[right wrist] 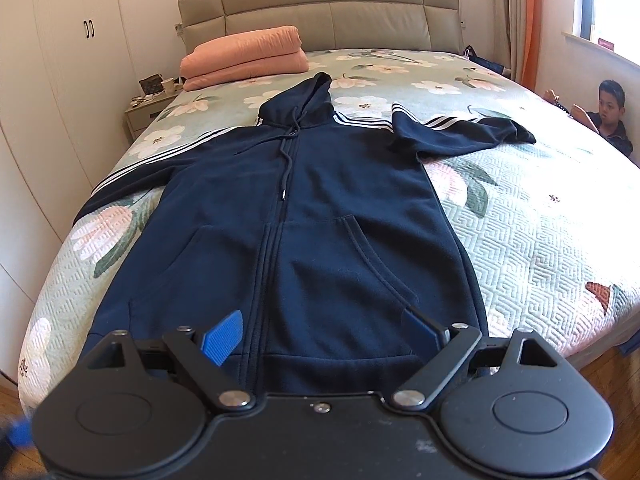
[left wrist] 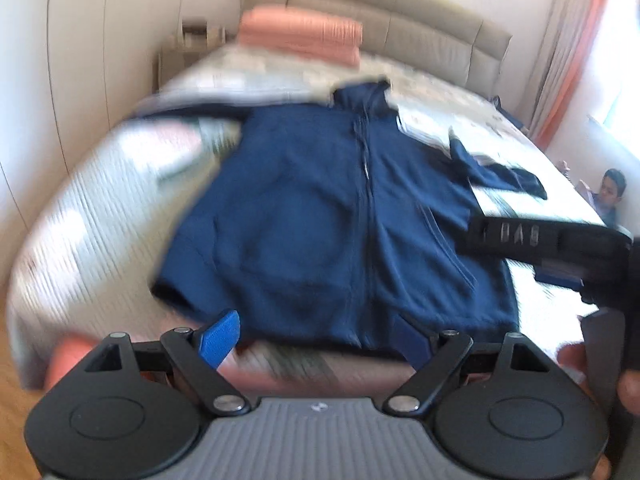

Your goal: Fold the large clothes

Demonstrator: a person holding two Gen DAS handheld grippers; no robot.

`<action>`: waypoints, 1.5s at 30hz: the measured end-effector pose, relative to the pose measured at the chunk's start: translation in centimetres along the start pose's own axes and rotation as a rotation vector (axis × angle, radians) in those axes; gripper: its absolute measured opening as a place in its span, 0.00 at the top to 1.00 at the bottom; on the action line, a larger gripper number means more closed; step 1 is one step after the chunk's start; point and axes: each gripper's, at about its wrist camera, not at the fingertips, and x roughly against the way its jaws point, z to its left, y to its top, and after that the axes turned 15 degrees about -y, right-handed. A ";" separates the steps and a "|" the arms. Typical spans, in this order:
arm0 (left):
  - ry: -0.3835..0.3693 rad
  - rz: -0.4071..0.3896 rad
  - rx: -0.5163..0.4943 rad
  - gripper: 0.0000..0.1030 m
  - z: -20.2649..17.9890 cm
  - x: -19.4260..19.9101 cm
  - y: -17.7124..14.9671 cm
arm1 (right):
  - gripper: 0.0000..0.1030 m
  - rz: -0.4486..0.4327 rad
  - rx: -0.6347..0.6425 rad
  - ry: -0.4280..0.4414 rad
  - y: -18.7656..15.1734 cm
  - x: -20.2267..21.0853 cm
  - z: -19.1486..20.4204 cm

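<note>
A navy zip hoodie [right wrist: 304, 216] with white sleeve stripes lies flat, front up, on the bed [right wrist: 536, 216], hood toward the headboard and both sleeves spread sideways. My right gripper [right wrist: 322, 338] hovers open over the hoodie's bottom hem, blue pads wide apart, nothing between them. In the blurred left wrist view, the hoodie [left wrist: 320, 208] fills the middle. My left gripper [left wrist: 320, 338] stands open just above the hem near the bed's foot, holding nothing. The black body of the right gripper [left wrist: 560, 248] reaches in from the right edge of that view.
Folded pink bedding [right wrist: 248, 56] lies near the grey headboard [right wrist: 320, 4]. A nightstand [right wrist: 148, 108] with small items stands at the left. White wardrobes [right wrist: 52, 80] line the left wall. A person [right wrist: 612, 116] sits beside the bed at far right. Wooden floor [right wrist: 616, 364] shows at the foot.
</note>
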 end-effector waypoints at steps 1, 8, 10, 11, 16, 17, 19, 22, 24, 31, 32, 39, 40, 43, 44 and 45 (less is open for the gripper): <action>0.037 -0.031 -0.048 0.11 -0.4 0.1 0.3 | 0.01 0.001 0.000 0.000 0.0 0.0 0.1; 0.063 -0.085 -0.207 0.05 -1.7 -0.1 3.3 | 0.01 -0.001 -0.009 -0.009 0.0 0.0 -0.1; 0.074 -0.085 -0.209 0.05 -1.9 -0.3 3.8 | 0.01 0.000 -0.020 -0.015 -0.1 -0.1 -0.2; 0.077 -0.080 -0.204 0.05 -2.0 -0.4 4.2 | 0.01 0.001 -0.030 -0.020 -0.1 -0.2 -0.3; 0.042 -0.053 -0.160 0.05 -1.5 -0.8 4.2 | 0.01 0.014 -0.046 -0.026 -0.1 -0.3 -0.4; 0.035 -0.050 -0.148 0.05 -1.3 -0.7 4.0 | 0.01 0.017 -0.048 -0.025 -0.1 -0.4 -0.3; 0.039 -0.049 -0.133 0.05 -0.9 -0.7 3.6 | 0.01 0.020 -0.044 -0.024 -0.1 -0.4 -0.2; 0.086 -0.056 -0.133 0.05 -0.4 -0.7 3.7 | 0.01 0.018 -0.027 -0.020 -0.3 -0.2 0.0; 0.104 -0.049 -0.128 0.05 0.0 -0.8 3.8 | 0.01 0.014 -0.019 -0.025 -0.4 -0.1 0.2; 0.091 -0.048 -0.085 0.05 1.2 -0.7 3.3 | 0.01 0.041 -0.029 -0.012 -0.5 -0.5 0.1; 0.089 -0.045 -0.085 0.06 1.2 -0.8 3.3 | 0.01 0.046 -0.030 -0.009 -0.5 -0.7 0.0; 0.103 -0.040 -0.089 0.05 1.1 -1.1 2.8 | 0.01 0.063 -0.024 -0.002 -0.7 -1.0 0.1; 0.102 -0.038 -0.087 0.06 1.0 -1.2 2.7 | 0.01 0.066 -0.023 -0.001 -0.7 -1.1 0.1; 0.097 -0.032 -0.082 0.06 1.1 -1.5 2.7 | 0.01 0.077 -0.018 0.003 -0.7 -1.5 0.1; 0.099 -0.033 -0.081 0.06 1.0 -1.6 2.7 | 0.01 0.078 -0.015 0.002 -0.7 -1.6 0.1; 0.099 -0.035 -0.082 0.06 1.0 -1.7 2.8 | 0.01 0.078 -0.012 -0.001 -0.7 -1.8 0.1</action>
